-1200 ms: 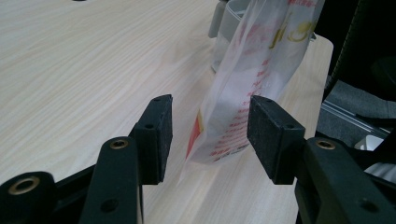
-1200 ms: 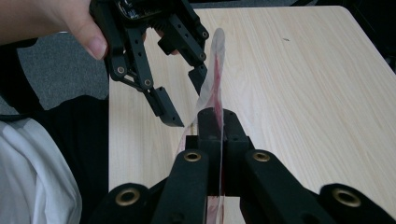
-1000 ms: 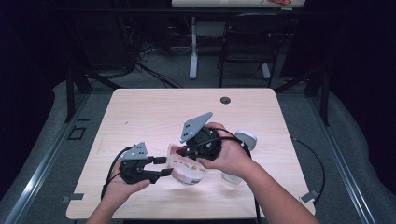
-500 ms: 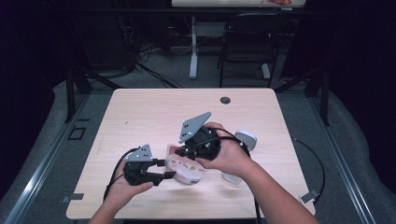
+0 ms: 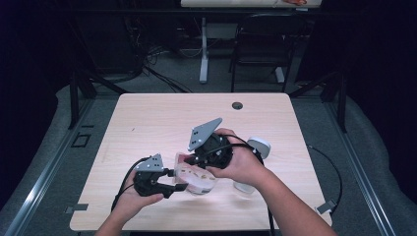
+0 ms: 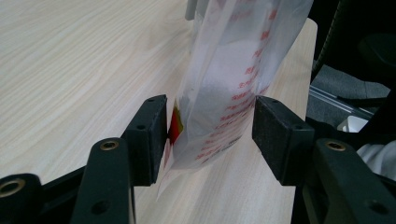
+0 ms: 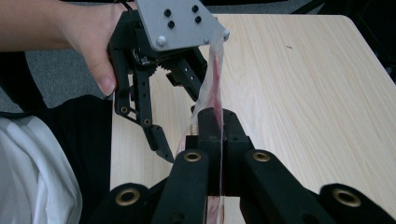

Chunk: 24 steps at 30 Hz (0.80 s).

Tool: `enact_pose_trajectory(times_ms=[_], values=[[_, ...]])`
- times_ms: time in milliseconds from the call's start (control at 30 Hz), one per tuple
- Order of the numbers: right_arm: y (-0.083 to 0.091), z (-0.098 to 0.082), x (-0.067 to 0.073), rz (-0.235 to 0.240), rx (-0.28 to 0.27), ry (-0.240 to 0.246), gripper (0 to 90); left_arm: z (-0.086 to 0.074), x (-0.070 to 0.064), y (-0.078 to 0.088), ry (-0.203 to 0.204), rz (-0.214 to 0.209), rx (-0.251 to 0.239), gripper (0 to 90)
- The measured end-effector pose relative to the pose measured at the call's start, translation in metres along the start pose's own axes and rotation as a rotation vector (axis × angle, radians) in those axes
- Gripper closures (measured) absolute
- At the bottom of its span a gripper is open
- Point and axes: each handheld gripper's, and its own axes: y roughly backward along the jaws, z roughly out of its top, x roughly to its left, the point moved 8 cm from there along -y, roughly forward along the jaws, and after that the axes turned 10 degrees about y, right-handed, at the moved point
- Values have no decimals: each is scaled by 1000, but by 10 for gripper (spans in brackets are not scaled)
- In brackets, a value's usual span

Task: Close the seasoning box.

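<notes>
Pale wooden table (image 5: 147, 123) underneath, the right gripper (image 7: 219, 126) pinches the clear printed bag's (image 6: 229, 88) edge while the left gripper (image 6: 210, 135), its jaws having just spread, straddles the bag without pressing it, so the handover looks roughly half done.

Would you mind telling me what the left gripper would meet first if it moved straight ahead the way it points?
The clear plastic bag, already between the left gripper's open jaws; beyond it probably the right gripper, though depth is unclear.

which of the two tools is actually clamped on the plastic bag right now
The right tool: its jaws pinch the plastic bag. The left tool stands open around it.
</notes>
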Motion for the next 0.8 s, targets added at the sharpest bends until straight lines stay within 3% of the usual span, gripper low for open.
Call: enact_pose_trajectory(times_ms=[267,400,800], values=[[0,1,1,3,-1,5,900,-2,-1,-7,-12,-5,9,426],[1,2,1,9,4,10,899,-4,-1,-9,7,-32,2,420],[2,2,2,9,-4,9,900,-11,-2,-21,-1,-45,35,397]])
